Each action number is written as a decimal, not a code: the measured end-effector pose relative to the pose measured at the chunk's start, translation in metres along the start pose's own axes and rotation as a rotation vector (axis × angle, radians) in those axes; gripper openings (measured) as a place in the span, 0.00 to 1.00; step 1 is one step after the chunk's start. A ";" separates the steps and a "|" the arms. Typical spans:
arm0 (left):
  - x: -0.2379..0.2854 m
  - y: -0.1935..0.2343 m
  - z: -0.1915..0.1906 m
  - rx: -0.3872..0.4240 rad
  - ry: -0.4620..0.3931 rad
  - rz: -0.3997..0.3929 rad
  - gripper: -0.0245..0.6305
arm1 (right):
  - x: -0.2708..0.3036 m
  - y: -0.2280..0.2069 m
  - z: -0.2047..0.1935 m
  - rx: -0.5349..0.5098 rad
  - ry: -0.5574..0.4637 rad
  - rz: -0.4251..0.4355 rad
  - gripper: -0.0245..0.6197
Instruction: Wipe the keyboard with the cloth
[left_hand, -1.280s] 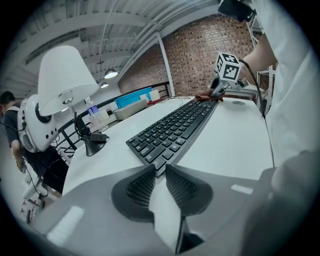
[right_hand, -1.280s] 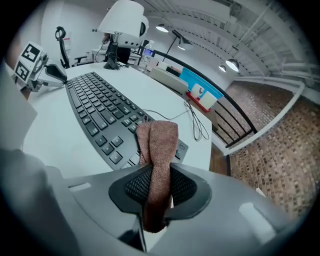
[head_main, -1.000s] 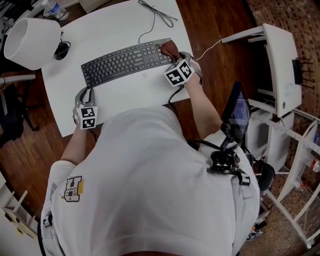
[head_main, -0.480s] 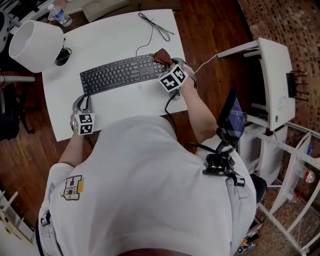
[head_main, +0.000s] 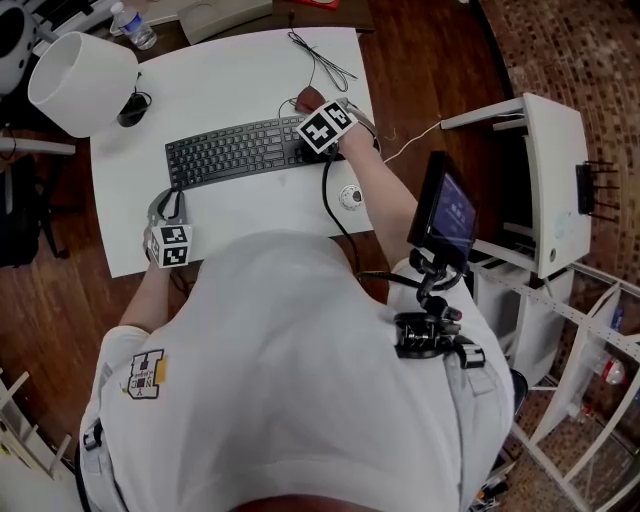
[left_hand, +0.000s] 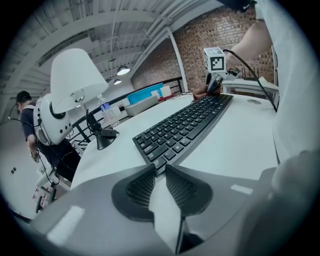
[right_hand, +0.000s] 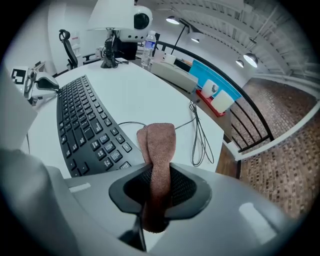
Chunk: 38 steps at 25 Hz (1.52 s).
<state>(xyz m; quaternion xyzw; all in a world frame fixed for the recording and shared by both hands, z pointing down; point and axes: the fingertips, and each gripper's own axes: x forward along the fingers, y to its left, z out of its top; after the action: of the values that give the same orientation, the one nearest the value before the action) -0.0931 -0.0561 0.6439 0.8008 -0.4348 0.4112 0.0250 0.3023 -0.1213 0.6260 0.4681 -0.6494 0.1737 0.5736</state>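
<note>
1. My right claw (right_hand: 159, 176) is clamped on the cloth (right_hand: 159, 145), which sticks out past its tips at the keyboard's (head_main: 235, 152) far right corner.
2. My left claw (left_hand: 161, 169) is closed on the keyboard's left end.
3. The keyboard lies flat on the table (head_main: 230, 70).

Left gripper (left_hand: 159, 168) at near left of worktop (head_main: 250, 70), pointing forward and down. I read jaws as drawn together, nothing between them. Left forearm (head_main: 150, 290) close in, mostly hidden under torso (head_main: 290, 380). Right arm (head_main: 378, 205) stretched toward far right, wrist bent. Right gripper (right_hand: 159, 175) tipped steeply down. Jaws clamped on cloth (right_hand: 159, 142); folded end sticks out past fingertips.
</note>
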 end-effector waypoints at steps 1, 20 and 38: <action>0.001 0.001 0.000 0.001 0.000 0.000 0.13 | -0.001 0.001 -0.001 0.008 0.001 0.002 0.15; 0.003 0.004 -0.002 0.007 -0.034 0.013 0.13 | -0.042 0.091 -0.099 0.024 0.029 0.038 0.16; 0.004 0.004 -0.001 0.006 -0.040 0.015 0.13 | -0.055 0.044 0.000 -0.056 -0.105 0.031 0.15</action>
<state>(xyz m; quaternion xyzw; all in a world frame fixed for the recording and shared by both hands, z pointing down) -0.0951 -0.0610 0.6457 0.8058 -0.4397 0.3965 0.0107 0.2616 -0.0769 0.5896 0.4502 -0.6904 0.1394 0.5488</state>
